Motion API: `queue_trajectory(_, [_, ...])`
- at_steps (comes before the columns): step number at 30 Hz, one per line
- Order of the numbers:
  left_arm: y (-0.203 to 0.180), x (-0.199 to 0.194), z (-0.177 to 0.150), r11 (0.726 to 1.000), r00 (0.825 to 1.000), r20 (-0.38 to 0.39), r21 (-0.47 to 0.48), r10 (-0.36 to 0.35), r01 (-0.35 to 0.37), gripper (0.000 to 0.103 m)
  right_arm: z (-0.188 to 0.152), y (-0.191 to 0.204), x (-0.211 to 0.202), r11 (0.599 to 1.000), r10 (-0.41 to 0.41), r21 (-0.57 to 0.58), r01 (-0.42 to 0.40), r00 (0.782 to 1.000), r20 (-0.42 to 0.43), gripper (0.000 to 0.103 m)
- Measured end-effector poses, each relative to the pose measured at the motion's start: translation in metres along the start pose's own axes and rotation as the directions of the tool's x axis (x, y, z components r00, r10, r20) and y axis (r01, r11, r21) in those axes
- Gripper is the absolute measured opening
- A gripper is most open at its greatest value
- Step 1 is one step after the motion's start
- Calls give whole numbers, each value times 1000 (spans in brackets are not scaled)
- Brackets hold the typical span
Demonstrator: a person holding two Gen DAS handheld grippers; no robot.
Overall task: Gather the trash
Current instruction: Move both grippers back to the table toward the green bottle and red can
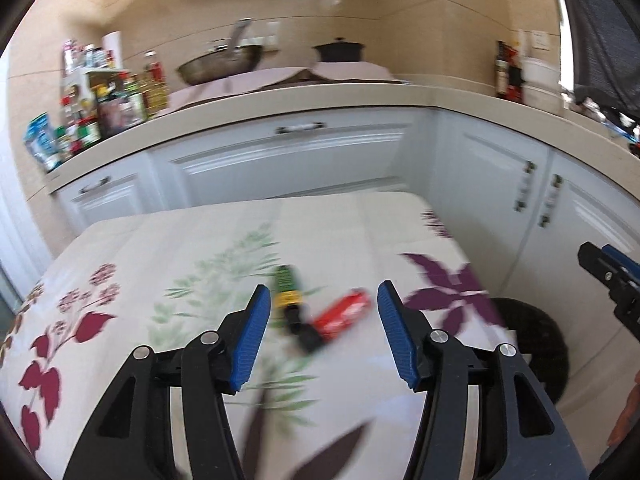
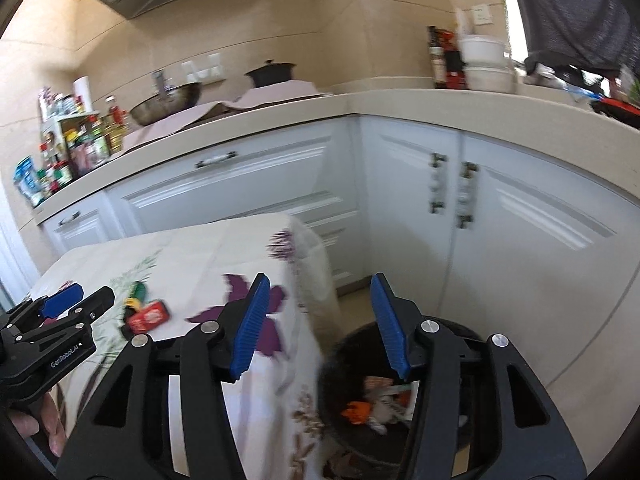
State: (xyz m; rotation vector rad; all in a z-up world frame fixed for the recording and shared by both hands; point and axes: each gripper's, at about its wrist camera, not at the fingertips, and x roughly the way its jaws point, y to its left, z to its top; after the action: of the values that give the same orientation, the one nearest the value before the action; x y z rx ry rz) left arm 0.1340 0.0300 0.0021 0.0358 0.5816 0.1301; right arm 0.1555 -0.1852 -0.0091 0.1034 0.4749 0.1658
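On the flower-print tablecloth [image 1: 180,248] lie a red wrapper or can [image 1: 344,314] and a green-and-yellow packet [image 1: 289,294] with a black end; both are blurred. My left gripper [image 1: 324,286] hovers just short of them, open, with nothing between its blue pads. The right wrist view shows the same red piece [image 2: 148,316], the green one [image 2: 136,298] and the left gripper [image 2: 90,294] over the table. My right gripper [image 2: 319,278] is open and empty, above the table's right corner and a black bin [image 2: 348,344] on the floor. Crumpled trash [image 2: 360,410] lies inside the bin.
White cabinets [image 1: 288,160] under a beige counter [image 1: 280,100] stand close behind the table and wrap around to the right. The counter carries bottles [image 1: 100,100], a wok [image 1: 220,64] and a black pot [image 1: 340,50]. The bin [image 1: 532,320] stands in the gap between table and cabinets.
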Motion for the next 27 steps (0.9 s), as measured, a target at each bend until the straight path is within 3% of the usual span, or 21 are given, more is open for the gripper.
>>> queue_trajectory(13, [110,-4,-20,984,990,-33,-114,134,-137,55,-12,119,37,982,124,-124,-141,984,-131,52])
queue_trajectory(18, [144,0,-26,973,984,-56,-151,167,-174,55,-18,147,50,974,128,-161,-158,975,-179,52])
queue_trajectory(27, [172,6,-33,964,982,-81,-192,172,-184,55,-29,182,80,962,104,-214,-168,954,-283,59])
